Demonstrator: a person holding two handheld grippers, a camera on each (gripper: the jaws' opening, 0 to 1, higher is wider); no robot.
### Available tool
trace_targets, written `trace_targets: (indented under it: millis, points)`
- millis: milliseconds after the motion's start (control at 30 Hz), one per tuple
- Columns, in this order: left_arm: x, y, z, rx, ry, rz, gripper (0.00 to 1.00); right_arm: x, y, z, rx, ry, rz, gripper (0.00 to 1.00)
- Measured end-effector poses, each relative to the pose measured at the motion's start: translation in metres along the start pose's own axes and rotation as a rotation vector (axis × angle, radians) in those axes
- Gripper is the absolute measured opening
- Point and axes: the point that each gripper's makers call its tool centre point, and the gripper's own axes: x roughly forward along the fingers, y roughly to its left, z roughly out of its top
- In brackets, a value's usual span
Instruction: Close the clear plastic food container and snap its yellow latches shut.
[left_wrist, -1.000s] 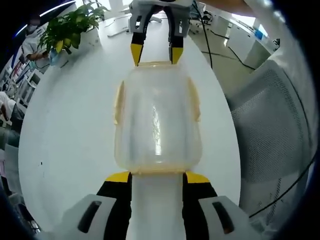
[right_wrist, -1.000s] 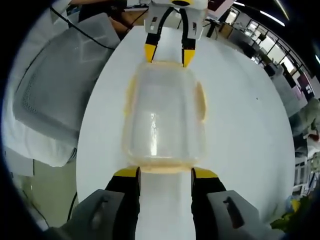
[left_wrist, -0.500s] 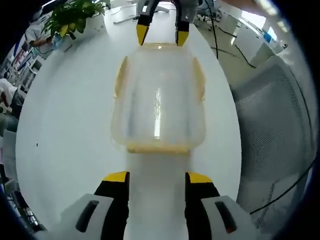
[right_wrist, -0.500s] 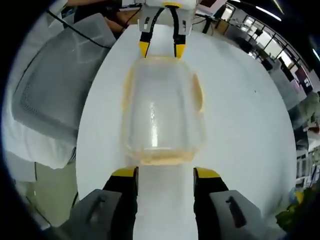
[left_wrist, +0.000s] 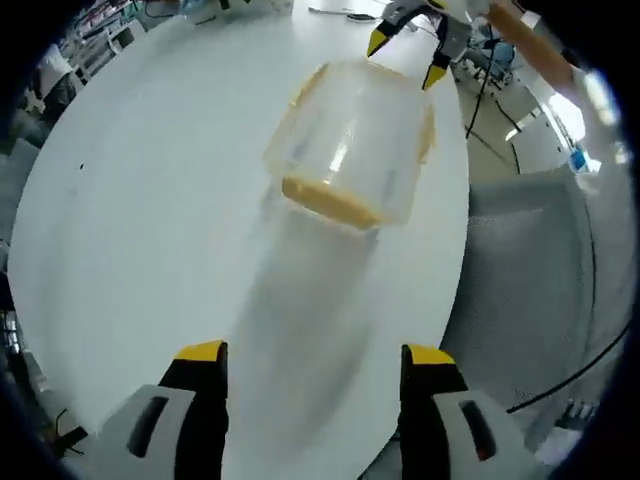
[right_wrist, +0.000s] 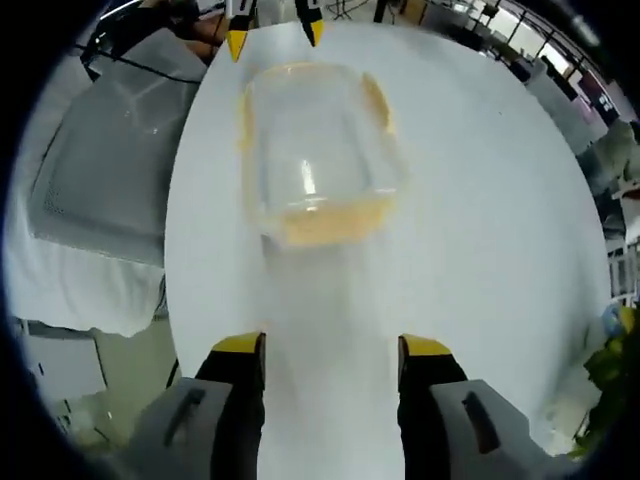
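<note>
Now the clear container (left_wrist: 352, 148) is sitting on the white surface (left_wrist: 150, 230), lid on, with a yellow latch (left_wrist: 328, 201) showing along its near end in the left gripper view. The left gripper (left_wrist: 315, 365) is hovering well short of it, jaws spread wide with nothing between them, only bare white surface. Across the container, the right gripper (left_wrist: 408, 55) is showing at the far end, its yellow tips just beside the container's far edge (whether they are touching it is hard to tell).

Switching to the right gripper view: the container (right_wrist: 312, 150) is lying ahead with a yellow latch (right_wrist: 325, 222) along its near end and more yellow down its long sides. The right gripper (right_wrist: 332, 352) is standing apart from it, jaws wide and holding nothing. The left gripper (right_wrist: 274, 30) is peeking in beyond the far end. A grey mesh chair (right_wrist: 95, 170) is standing beside the surface, and green leaves (right_wrist: 610, 365) are showing at the edge.
</note>
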Motion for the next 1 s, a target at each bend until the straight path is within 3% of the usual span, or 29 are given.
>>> trace_targets:
  millis: [67,133,233,300,367,467,500,567,600,667,700,767,833,1000]
  points:
    - [-0.004,-0.005,0.009,-0.067,-0.043,-0.029,0.62,-0.005,-0.001,0.001,0.025,0.0,-0.004,0.47]
    - [-0.01,-0.013,0.021,-0.196,-0.1,-0.085,0.63,-0.009,0.0,0.003,0.065,-0.006,0.005,0.47]
    - [-0.02,-0.019,0.039,-0.462,-0.175,-0.172,0.64,-0.017,-0.006,0.012,0.165,-0.054,-0.014,0.45]
    - [-0.024,-0.02,0.047,-0.585,-0.205,-0.214,0.64,-0.021,-0.009,0.016,0.241,-0.082,-0.014,0.43]
    - [-0.028,-0.021,0.055,-0.641,-0.232,-0.246,0.6,-0.027,-0.008,0.025,0.376,-0.133,0.021,0.41]
    - [-0.03,-0.023,0.067,-0.707,-0.266,-0.273,0.56,-0.037,-0.01,0.037,0.535,-0.2,0.07,0.28]
    - [-0.032,-0.027,0.073,-0.772,-0.272,-0.312,0.55,-0.04,-0.016,0.042,0.566,-0.233,0.056,0.21]
    - [-0.033,-0.034,0.082,-0.856,-0.275,-0.378,0.55,-0.047,-0.03,0.053,0.632,-0.322,0.03,0.21]
    - [-0.031,-0.037,0.087,-0.866,-0.271,-0.402,0.57,-0.052,-0.035,0.062,0.713,-0.384,0.05,0.25]
    - [-0.024,-0.033,0.091,-0.874,-0.268,-0.368,0.58,-0.059,-0.036,0.077,0.869,-0.473,0.139,0.35]
    - [-0.022,-0.032,0.092,-0.876,-0.259,-0.353,0.57,-0.061,-0.033,0.083,0.917,-0.497,0.182,0.36]
    - [-0.016,-0.031,0.093,-0.873,-0.246,-0.333,0.56,-0.06,-0.031,0.089,1.033,-0.529,0.243,0.28]
    - [-0.011,-0.032,0.096,-0.871,-0.236,-0.327,0.56,-0.052,-0.028,0.085,1.083,-0.503,0.257,0.22]
    - [0.003,-0.03,0.1,-0.892,-0.211,-0.303,0.54,-0.028,-0.023,0.073,1.117,-0.401,0.254,0.25]
